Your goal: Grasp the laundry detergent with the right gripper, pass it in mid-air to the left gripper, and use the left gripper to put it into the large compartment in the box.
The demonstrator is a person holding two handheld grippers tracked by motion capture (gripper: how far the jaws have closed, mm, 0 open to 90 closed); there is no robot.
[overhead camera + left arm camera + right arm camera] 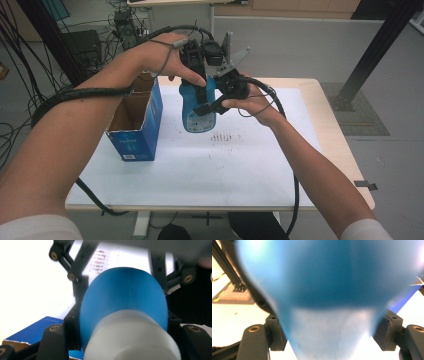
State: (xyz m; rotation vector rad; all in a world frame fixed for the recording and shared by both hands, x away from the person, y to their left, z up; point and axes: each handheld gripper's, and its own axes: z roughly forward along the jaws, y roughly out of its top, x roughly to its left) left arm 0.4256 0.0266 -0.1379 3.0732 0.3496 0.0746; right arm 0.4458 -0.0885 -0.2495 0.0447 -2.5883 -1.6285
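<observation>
A blue bottle (pixel 199 116) with a printed label hangs above the white table top (pixel 210 175), between both grippers. My left gripper (pixel 198 89) comes down on it from above. In the left gripper view its jaws clamp the blue body (pixel 125 295) just past the white cap (pixel 132 342), so my left gripper (pixel 122 326) is shut on the bottle. My right gripper (pixel 209 105) reaches in from the right. In the right gripper view the blurred bottle (pixel 332 277) lies between its jaws, and my right gripper (pixel 330 336) stands open, pads just off the sides.
An open blue cardboard box (pixel 134 125) stands on the table left of the bottle; its corner (pixel 35 331) appears in the left gripper view. Small dark marks (pixel 222 137) dot the white sheet. Cables trail from both grippers. A black frame post (pixel 370 55) rises at the right.
</observation>
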